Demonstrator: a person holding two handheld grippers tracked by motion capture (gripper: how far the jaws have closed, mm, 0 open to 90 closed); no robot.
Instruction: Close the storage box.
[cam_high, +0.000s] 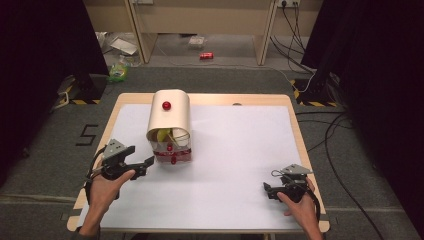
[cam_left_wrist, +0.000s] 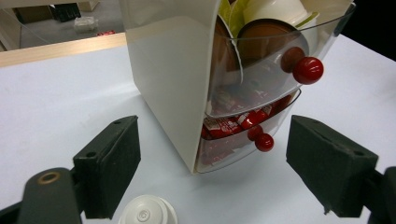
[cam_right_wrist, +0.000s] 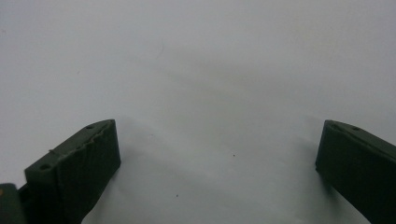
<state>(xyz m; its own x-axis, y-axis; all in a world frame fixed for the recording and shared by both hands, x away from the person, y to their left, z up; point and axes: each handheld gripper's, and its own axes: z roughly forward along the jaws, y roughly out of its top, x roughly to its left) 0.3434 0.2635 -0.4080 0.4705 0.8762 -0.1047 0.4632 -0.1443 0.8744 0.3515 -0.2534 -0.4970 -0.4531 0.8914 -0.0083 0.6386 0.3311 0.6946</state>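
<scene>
White table (cam_high: 240, 150): drawer cabinet (cam_high: 169, 125) just ahead of left claw (cam_left_wrist: 212, 172), released, empty.

White sheet (cam_high: 240, 165) covers your table (cam_high: 295, 130), wood rim bare at the edges. On the floor past the 12 o'clock edge: red can (cam_high: 206, 56), clear packet (cam_high: 197, 41) just behind it. Green bag (cam_high: 118, 72) at 10 o'clock, papers (cam_high: 122, 46) beyond it. Black cables (cam_high: 295, 35) trail at 1 o'clock. A "5" (cam_high: 88, 135) is marked on the floor at 9 o'clock.
</scene>
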